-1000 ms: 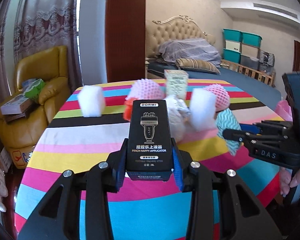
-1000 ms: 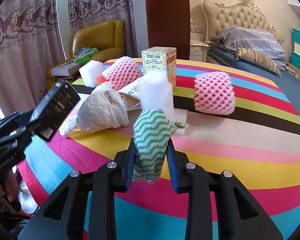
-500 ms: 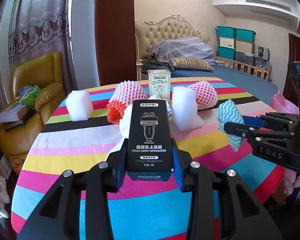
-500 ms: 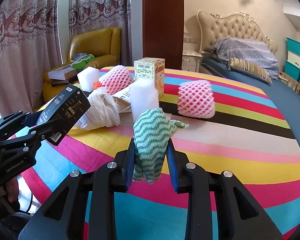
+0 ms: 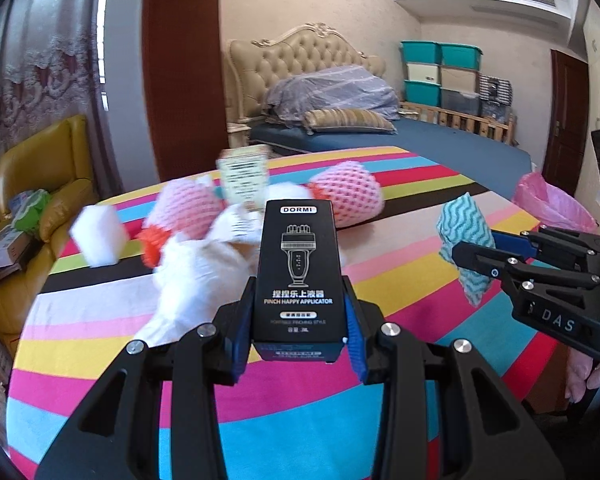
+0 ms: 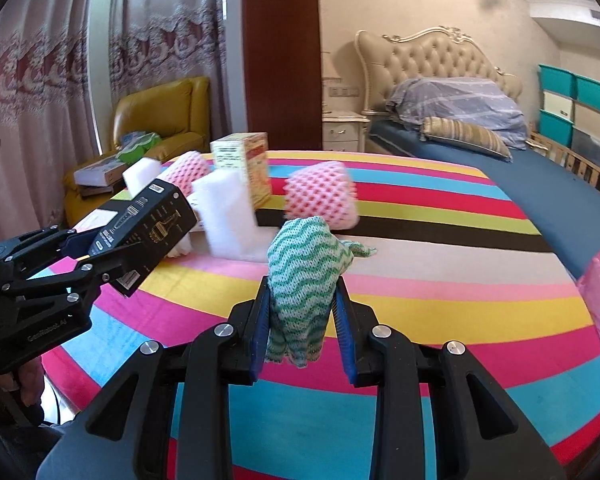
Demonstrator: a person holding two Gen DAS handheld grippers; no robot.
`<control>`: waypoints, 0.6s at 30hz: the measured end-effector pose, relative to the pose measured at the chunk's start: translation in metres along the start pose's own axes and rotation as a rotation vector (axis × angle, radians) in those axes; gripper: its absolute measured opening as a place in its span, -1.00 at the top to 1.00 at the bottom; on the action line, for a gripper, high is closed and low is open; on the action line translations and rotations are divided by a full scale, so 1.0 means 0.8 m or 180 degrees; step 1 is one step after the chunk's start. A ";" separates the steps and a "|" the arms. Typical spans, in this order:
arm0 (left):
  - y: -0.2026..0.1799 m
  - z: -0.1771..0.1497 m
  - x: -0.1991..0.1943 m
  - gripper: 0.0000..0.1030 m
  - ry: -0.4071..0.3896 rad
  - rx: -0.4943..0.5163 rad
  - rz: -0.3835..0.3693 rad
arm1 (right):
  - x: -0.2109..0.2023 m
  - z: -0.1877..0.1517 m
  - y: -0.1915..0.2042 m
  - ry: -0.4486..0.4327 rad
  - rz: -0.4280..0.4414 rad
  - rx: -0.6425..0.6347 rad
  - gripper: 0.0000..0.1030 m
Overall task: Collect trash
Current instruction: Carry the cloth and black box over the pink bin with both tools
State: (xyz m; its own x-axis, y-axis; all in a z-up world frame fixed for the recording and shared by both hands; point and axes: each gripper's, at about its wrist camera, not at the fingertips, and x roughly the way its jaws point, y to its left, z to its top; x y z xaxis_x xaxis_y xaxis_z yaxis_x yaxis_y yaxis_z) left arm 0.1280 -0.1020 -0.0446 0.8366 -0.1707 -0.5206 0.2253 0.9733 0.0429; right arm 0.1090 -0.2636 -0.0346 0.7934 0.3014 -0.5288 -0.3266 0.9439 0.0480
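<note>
The left gripper (image 5: 298,316) is clamped on an upright black box (image 5: 298,268), held above the striped table (image 5: 400,280). The right gripper (image 6: 302,320) grips a bunched green wavy cloth (image 6: 304,272), also clear of the table. From the left wrist view, the cloth sits at three o'clock of the box. Beyond, at twelve o'clock, lie a crumpled white bag (image 5: 196,272), pink foam nets (image 5: 350,194), white foam blocks (image 6: 226,216) and a carton (image 6: 246,168). A pink bag (image 5: 552,204) sits at two o'clock, off the table's edge.
</note>
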 end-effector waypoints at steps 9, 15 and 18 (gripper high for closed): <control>-0.076 0.026 0.039 0.26 0.0055 0.0284 -0.0352 | -0.023 -0.012 -0.063 -0.0097 -0.0271 0.0297 0.43; -0.134 0.035 0.059 0.26 0.0097 0.0500 -0.0546 | -0.039 -0.025 -0.116 -0.0128 -0.0495 0.0550 0.43; -0.164 0.040 0.069 0.26 0.0104 0.0568 -0.0655 | -0.049 -0.031 -0.141 -0.0167 -0.0606 0.0665 0.43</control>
State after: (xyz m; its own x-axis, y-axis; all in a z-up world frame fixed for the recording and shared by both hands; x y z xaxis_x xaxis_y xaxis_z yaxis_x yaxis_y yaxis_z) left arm 0.1607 -0.2442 -0.0513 0.7481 -0.3542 -0.5611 0.4757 0.8758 0.0814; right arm 0.1019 -0.3850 -0.0403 0.8576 0.1175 -0.5006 -0.0607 0.9899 0.1285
